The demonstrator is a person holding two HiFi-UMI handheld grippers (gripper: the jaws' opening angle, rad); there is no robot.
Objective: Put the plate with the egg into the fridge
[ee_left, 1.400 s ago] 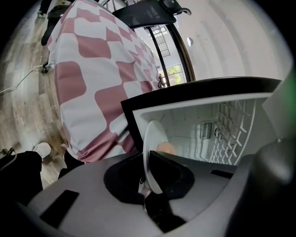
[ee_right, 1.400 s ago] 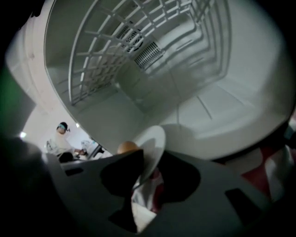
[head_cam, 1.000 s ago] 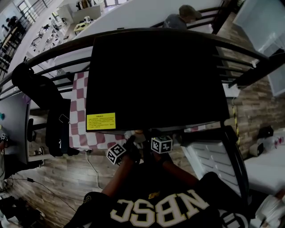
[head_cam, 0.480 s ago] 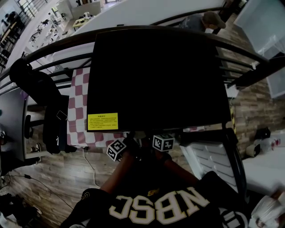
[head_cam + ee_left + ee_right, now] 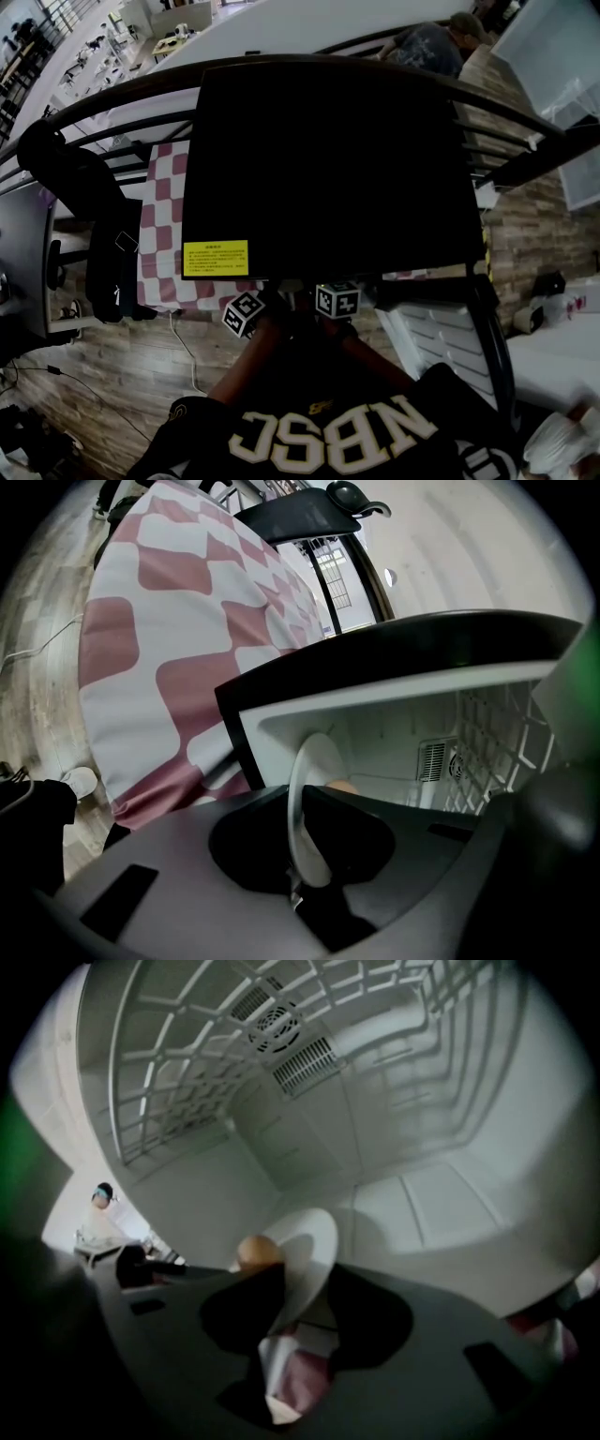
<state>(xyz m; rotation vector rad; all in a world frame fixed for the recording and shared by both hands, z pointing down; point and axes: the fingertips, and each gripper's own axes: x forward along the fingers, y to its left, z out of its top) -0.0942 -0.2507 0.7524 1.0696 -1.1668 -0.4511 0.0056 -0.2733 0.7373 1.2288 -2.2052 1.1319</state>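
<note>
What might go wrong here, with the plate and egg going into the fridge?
1. The right gripper is opening its fingers around the rim of the plate, so only the left gripper grips it. If the plate isn't resting on anything yet, it may tilt.
2. The egg lies loose near that rim and might roll off into the fridge.

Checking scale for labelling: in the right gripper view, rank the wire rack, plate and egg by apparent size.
1. Wire rack, largest although farthest away.
2. Plate.
3. Egg, clearly smallest.
</note>
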